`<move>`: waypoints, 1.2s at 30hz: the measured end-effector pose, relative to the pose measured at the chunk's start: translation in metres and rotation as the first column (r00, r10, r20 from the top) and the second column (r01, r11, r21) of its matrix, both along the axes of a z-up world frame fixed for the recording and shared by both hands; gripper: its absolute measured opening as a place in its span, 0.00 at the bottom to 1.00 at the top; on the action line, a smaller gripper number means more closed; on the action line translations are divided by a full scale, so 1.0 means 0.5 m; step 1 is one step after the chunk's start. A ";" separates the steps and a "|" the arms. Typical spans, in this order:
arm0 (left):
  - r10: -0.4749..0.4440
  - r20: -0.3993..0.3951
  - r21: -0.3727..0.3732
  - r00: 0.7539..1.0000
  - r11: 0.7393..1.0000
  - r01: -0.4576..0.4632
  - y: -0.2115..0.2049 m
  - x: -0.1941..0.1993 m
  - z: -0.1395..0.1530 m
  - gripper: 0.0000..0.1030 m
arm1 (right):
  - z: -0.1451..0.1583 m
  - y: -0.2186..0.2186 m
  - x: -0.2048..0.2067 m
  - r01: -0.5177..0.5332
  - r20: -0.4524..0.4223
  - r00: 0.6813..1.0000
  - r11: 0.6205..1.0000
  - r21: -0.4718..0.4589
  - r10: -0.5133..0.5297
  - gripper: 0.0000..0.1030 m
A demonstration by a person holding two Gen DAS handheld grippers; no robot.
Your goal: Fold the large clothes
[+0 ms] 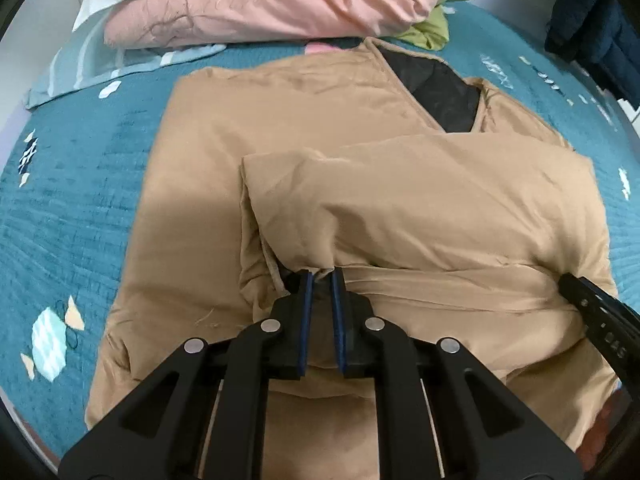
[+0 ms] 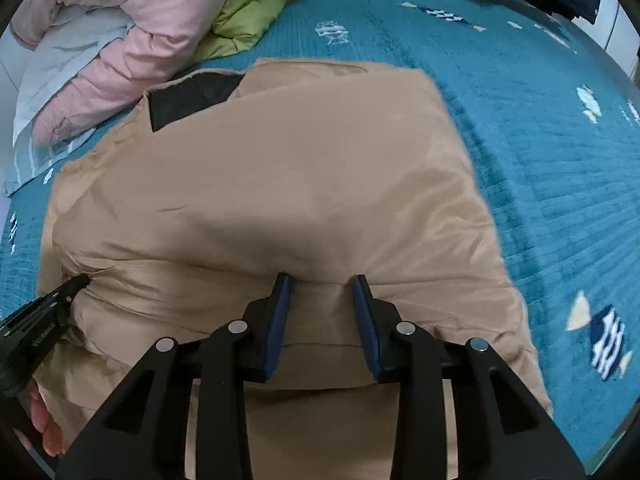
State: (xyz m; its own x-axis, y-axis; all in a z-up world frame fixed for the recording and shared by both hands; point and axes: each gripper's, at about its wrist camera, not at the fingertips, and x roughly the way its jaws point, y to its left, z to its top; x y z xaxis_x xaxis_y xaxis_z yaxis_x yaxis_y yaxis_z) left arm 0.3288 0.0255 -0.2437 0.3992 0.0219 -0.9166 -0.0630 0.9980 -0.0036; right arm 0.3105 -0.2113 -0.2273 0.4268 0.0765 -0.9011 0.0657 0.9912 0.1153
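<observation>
Tan padded jacket point(image 1: 360, 184) lies part-folded on the teal bed cover point(image 1: 80, 208), dark lining point(image 1: 444, 92) showing at the collar. Left gripper point(image 1: 320, 276): jaws nearly together, pinching a fabric fold. Right gripper point(image 2: 322, 280): jaws spread, fabric between them, contact unclear. The jacket's near edge is hidden behind both grippers.

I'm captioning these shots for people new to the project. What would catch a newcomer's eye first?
First, the big tan jacket lying partly folded in the middle of the teal bedspread, its dark lining showing at the far end. Next, the left tool pinching the jacket's near edge, with the right tool astride a fold beside it. Behind lie pink bedding and a green cloth.
</observation>
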 end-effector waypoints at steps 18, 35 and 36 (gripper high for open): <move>-0.032 -0.009 0.100 0.999 0.994 0.032 -0.020 0.003 0.035 0.11 | -0.083 -0.112 0.078 0.122 -0.088 0.988 0.990 -0.071 -0.128 0.29; 0.016 -0.026 0.138 1.000 0.990 -0.012 -0.017 0.126 -0.026 0.06 | -0.206 -0.156 0.341 0.145 -0.143 0.978 0.987 -0.073 -0.154 0.28; 0.014 -0.026 0.139 1.000 0.990 -0.010 -0.016 0.127 -0.025 0.06 | -0.212 -0.157 0.349 0.135 -0.145 0.979 0.988 -0.078 -0.145 0.28</move>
State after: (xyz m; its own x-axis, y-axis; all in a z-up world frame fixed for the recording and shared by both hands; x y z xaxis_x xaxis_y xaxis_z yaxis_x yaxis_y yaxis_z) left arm 0.3920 0.0173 -0.2563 0.3738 0.1542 -0.9146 -0.0728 0.9879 0.1367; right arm 0.4852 -0.2896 -0.3332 0.2892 -0.0374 -0.9565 0.2157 0.9761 0.0270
